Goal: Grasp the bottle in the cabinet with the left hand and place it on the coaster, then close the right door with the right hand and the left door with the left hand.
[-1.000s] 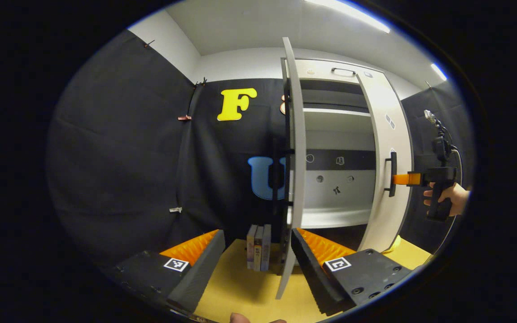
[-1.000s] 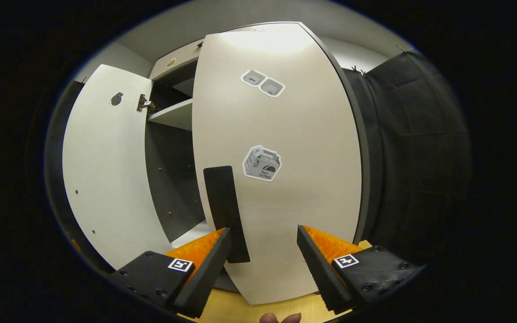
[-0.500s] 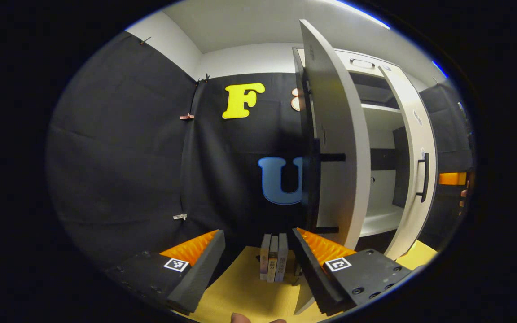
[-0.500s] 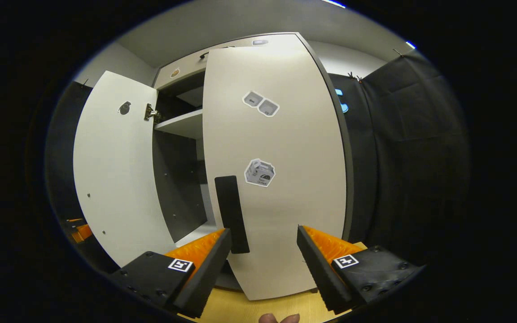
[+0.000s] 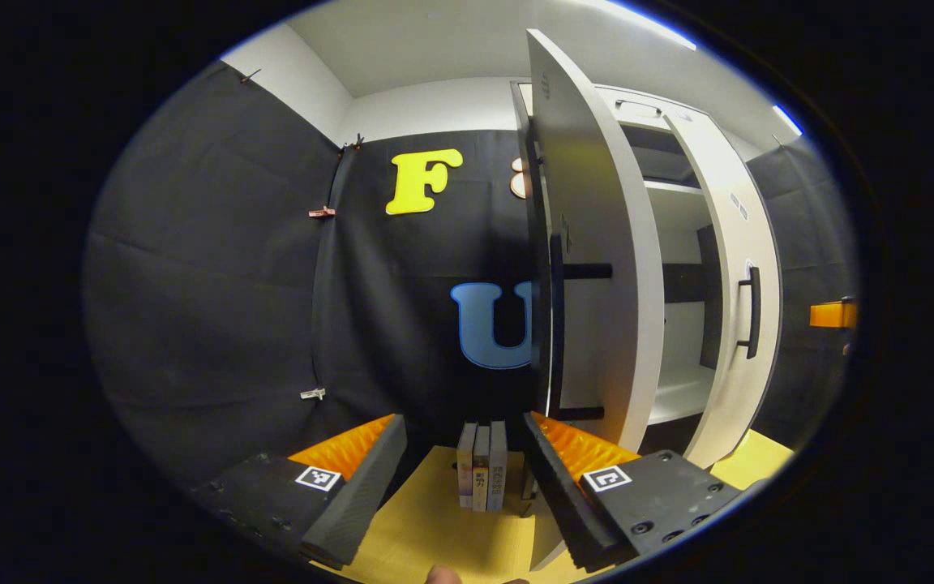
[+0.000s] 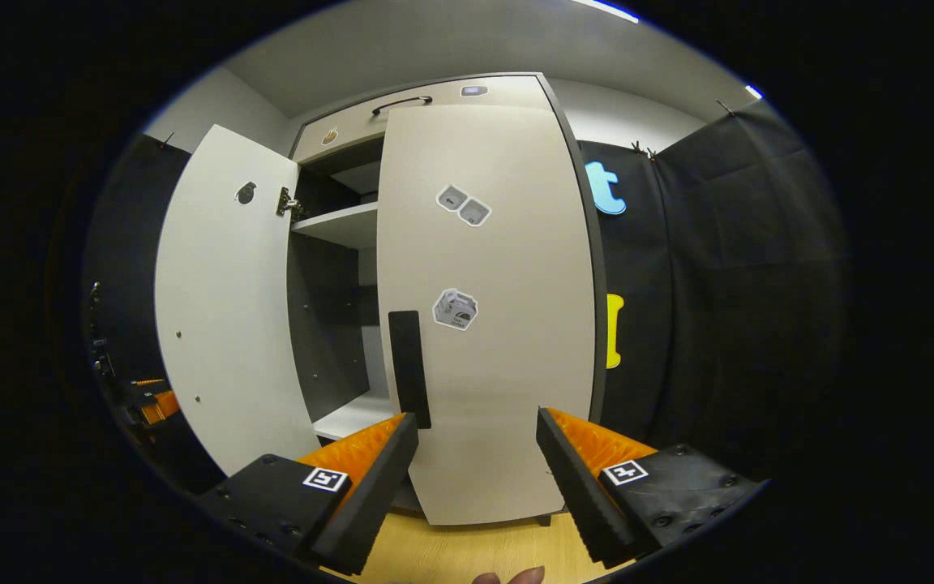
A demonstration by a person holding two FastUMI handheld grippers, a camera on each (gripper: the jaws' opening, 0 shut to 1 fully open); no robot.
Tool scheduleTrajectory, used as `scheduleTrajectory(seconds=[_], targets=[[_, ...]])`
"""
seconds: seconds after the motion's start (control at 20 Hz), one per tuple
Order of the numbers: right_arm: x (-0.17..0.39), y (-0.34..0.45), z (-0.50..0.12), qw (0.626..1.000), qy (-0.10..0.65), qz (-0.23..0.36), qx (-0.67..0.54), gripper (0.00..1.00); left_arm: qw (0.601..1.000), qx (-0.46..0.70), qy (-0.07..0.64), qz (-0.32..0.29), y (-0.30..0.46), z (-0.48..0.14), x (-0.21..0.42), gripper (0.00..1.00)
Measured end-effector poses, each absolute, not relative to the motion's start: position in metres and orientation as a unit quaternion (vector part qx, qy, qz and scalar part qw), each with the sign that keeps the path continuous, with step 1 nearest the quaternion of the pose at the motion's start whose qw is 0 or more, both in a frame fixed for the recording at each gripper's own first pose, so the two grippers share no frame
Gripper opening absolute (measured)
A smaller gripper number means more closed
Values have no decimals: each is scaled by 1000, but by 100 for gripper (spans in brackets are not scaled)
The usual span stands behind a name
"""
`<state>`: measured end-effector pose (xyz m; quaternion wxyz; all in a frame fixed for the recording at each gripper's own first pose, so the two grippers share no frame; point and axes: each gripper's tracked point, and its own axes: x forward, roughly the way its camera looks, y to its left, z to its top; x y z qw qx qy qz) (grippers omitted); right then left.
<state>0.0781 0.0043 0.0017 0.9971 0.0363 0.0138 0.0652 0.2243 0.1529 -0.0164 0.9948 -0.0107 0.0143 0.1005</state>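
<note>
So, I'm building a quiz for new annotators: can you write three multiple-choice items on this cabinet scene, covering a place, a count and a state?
1. Where do the books stand?
A. on the yellow tabletop beside the left door
B. on the cabinet's shelf
C. on top of the cabinet

2. How many stickers does the right door bear on its front?
A. one
B. two
C. three

3. How does the left door stand?
A. shut
B. open
C. taken off

Key: 1 A, they stand upright left of the door's edge; 2 C, a pair above, one by the handle; 3 B, the shelf shows behind it.
</note>
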Motion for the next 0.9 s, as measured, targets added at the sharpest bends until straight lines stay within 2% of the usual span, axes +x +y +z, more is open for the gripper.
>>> scheduleTrajectory(seconds=[0.25, 0.9], targets=[[66, -8, 11, 997, 1, 68, 27, 98, 995, -24, 21, 92, 128, -14, 223, 92], [57, -50, 11, 999, 0, 36, 19, 98, 999, -27, 16, -20, -6, -6, 260, 92]])
